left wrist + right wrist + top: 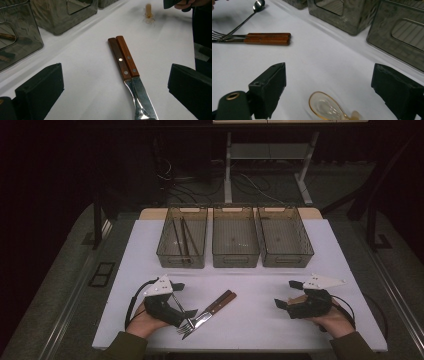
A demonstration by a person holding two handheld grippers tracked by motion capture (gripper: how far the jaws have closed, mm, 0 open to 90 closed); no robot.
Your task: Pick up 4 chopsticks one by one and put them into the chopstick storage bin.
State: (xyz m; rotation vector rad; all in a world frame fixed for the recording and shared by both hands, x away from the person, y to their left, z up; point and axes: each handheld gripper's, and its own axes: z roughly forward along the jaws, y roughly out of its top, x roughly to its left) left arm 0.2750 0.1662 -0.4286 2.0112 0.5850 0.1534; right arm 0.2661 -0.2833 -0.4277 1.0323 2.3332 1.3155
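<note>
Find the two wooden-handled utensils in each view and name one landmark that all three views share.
High view: wooden-handled pair lies bottom centre, beside the left tongs.
Left gripper view: centre, handles pointing away.
Right gripper view: upper left, lying crosswise.
Shared landmark: the grey bins along the table's far side.

Three smoky translucent bins stood in a row at the far side of the white table (325, 250). The left bin (165, 252) held a few long dark-handled utensils (182, 240); the middle bin (235, 257) and the right bin (305, 251) looked bare. Beyond the table, a pale metal stand (270, 152) stood on the dark floor among loose cables (172, 182).
</note>
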